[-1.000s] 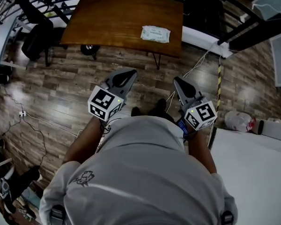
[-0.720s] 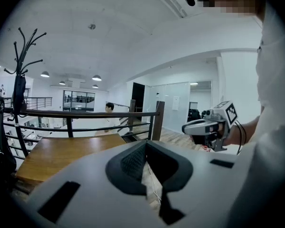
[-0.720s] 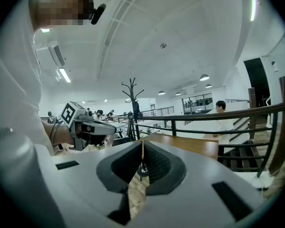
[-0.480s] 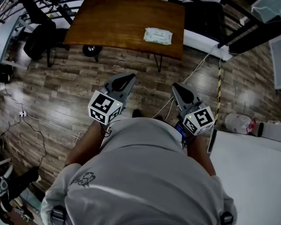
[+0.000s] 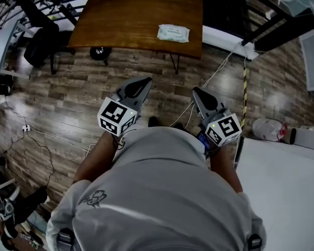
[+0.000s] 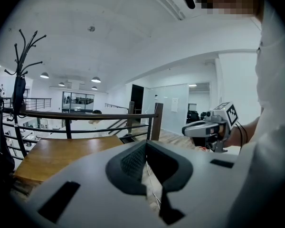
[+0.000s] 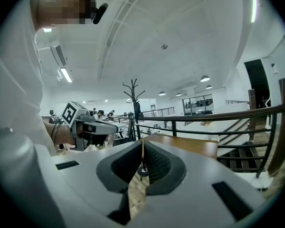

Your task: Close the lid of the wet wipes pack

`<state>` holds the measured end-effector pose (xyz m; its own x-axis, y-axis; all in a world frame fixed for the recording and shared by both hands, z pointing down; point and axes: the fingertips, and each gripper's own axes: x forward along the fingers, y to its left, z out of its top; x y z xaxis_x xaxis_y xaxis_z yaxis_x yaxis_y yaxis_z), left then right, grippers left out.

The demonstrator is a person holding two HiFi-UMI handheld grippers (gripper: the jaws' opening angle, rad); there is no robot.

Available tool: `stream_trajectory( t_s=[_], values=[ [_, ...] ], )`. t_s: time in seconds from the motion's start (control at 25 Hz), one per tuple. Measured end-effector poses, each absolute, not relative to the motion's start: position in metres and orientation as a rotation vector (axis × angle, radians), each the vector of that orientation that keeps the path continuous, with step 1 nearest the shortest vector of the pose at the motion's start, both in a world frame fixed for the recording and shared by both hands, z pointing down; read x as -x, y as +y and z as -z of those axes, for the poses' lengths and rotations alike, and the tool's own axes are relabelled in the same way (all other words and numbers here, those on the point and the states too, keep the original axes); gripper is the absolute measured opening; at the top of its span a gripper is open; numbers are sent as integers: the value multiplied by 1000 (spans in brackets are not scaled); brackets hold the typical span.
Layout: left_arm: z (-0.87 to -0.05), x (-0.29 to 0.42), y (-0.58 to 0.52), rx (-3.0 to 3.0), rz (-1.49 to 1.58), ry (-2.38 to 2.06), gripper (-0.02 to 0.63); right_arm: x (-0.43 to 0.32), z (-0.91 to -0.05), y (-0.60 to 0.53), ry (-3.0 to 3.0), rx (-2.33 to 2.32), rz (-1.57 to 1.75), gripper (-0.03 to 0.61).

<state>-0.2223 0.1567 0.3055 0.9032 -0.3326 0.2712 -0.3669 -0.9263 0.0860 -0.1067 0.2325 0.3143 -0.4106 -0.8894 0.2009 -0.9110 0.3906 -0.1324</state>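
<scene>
**Head view finding: pack lies well ahead of both grippers, lid unread**

Head view shows you standing back from the table [image 5: 120, 20], with a stretch of wood floor [image 5: 68, 95] between you and its near edge. The pack [image 5: 173, 33] lies flat on the right half of the tabletop, near the right end. Its long axis runs left to right across the picture, roughly along the table's length.

The left gripper [image 5: 141, 82] and right gripper [image 5: 199, 92] are both held out in front of you, pointing toward the table. The pack sits ahead of them and between their two lines. Neither gripper is clearly the nearer, and both are well apart from it.

Each gripper view shows its jaws brought together at the tips with nothing between them.

At this range the pack is too small to tell whether its lid is up or down, so no finding on the lid is entered. In my judgement, neither gripper can work on the pack from here, because the table stands out of reach. Its right half is the side to face.
</scene>
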Motion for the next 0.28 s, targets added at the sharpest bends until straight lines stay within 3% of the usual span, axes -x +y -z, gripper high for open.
stream_trajectory(
  t_s=[0.28],
  values=[
    [-305, 224, 158, -2938, -372, -531, 9, 108, -315, 234, -2529, -1648, -323, 38]
  ],
)
